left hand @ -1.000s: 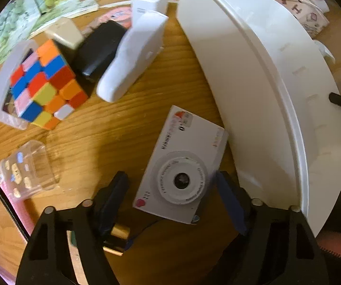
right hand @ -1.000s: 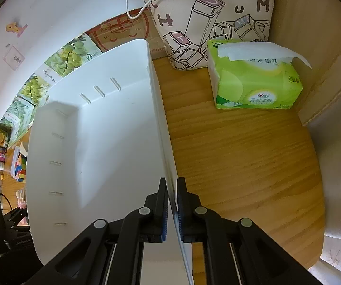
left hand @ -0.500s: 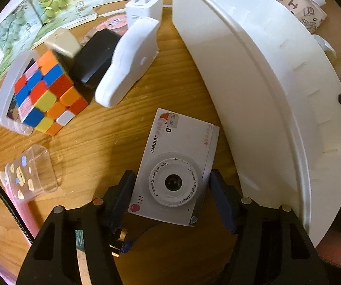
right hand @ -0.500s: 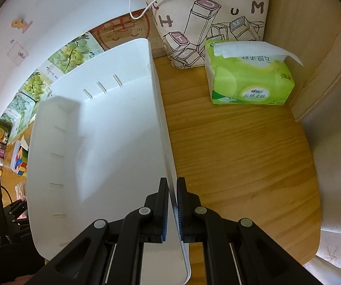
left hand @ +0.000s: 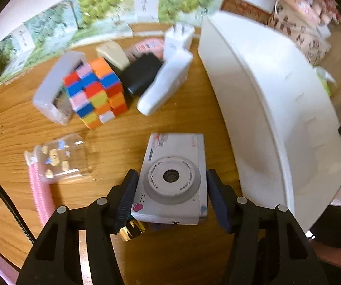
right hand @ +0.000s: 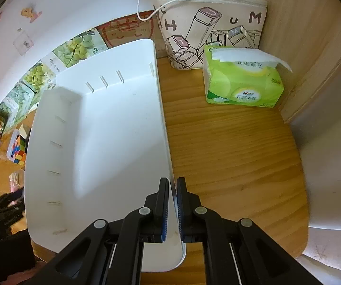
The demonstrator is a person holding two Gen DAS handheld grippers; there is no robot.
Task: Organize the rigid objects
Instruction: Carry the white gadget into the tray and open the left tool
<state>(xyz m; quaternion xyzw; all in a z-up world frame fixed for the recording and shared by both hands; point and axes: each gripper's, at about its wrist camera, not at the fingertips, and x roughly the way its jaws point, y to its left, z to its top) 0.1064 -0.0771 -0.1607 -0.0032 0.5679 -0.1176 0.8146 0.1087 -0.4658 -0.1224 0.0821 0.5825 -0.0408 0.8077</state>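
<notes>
Left gripper [left hand: 171, 198] clamps the toy camera [left hand: 174, 178]; right gripper [right hand: 172, 204] pinches the white bin [right hand: 103, 137] wall.
Its jaws have just been closing on the camera's sides, left of the bin, near the colour cube [left hand: 96, 92] on the wooden table [left hand: 113, 140].

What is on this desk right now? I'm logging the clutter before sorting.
toy camera: one, white, between the left claw's fingers
storage bin: one, white, nothing inside, its wall pinched by the right claw
puzzle cube: one, multicoloured, beside a clear case
clear case: one, behind the cube
black pouch: one, among the far clutter
white device: one, leaning by the pouch
tissue pack: one, green, right of the bin
printed bag: one, cream, behind the tissues
left claw: has just been closing, pads against the camera
right claw: shut on the bin's wall
</notes>
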